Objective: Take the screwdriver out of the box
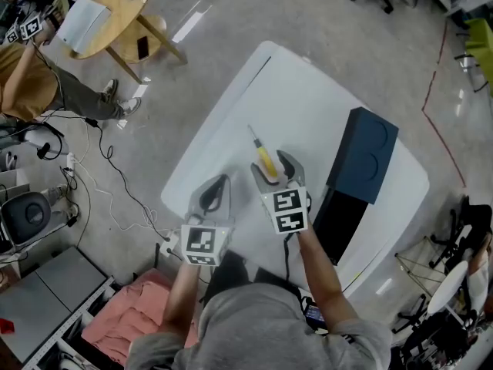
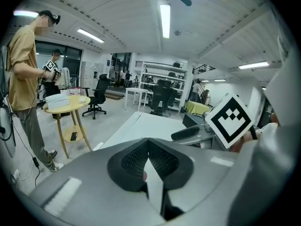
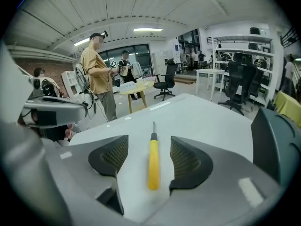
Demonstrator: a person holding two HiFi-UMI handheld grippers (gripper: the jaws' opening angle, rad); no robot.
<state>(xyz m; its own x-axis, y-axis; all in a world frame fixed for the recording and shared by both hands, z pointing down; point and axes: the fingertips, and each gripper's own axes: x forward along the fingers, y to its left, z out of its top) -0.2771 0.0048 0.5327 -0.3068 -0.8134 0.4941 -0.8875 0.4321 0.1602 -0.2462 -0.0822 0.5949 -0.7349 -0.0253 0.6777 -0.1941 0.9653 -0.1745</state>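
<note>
Screwdriver [image 1: 266,160], yellow-handled: lies flat on the white tabletop [image 1: 308,99], outside the dark box [image 1: 362,156] at its 3 o'clock, tip toward 11 o'clock. Right gripper [image 1: 277,169]: jaws released, spread either side of the handle without touching it, apparently because the tool is already set down. Left gripper [image 1: 216,193]: jaws clenched on nothing, idle at the screwdriver's 8 o'clock.

A glossy grey concrete floor [image 1: 323,21] lies under long white ceiling strip lights [image 2: 164,20] — their glare streaks it. A round pale-wood table on splayed legs [image 1: 112,14] stands to one side, with black wheeled office chairs [image 2: 97,97] and white metal shelving [image 2: 150,69] farther back. Black cables [image 1: 110,160] trail over the floor near a crumpled pink cloth [image 1: 131,322].
</note>
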